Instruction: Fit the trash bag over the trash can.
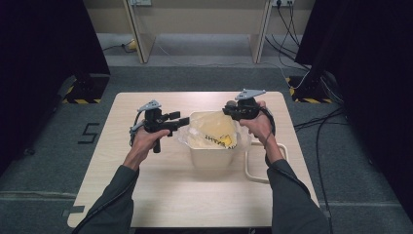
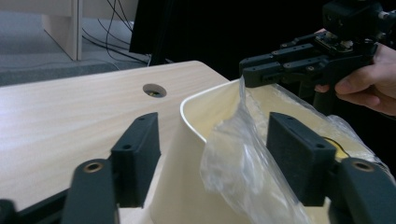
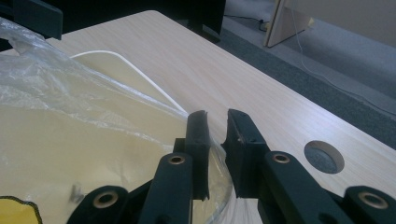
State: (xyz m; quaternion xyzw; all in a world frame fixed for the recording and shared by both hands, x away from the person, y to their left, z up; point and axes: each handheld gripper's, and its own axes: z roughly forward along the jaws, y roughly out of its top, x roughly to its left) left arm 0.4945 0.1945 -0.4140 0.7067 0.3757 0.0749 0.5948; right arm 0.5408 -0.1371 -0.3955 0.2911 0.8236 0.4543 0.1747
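Note:
A cream bin (image 1: 214, 156) stands mid-table, lined with a clear plastic bag (image 1: 214, 134) that has yellow print. My left gripper (image 1: 185, 122) is at the bin's left rim. In the left gripper view it (image 2: 217, 154) is open, with a bunched fold of the bag (image 2: 238, 163) and the bin's rim (image 2: 191, 121) between the jaws; the fold lies near the right pad. My right gripper (image 1: 229, 109) is at the back right rim. Its jaws (image 3: 219, 135) stand a narrow gap apart, and the bag's film (image 3: 93, 107) lies against the left pad. The left gripper view shows the bag peaking up at the right gripper (image 2: 254, 70).
A cream loop-shaped frame (image 1: 253, 168) lies on the table (image 1: 160, 195) right of the bin. A round cable hole (image 3: 323, 157) sits in the tabletop near the right gripper. Cables (image 1: 316, 122) trail over the floor on the right, and dark curtains flank both sides.

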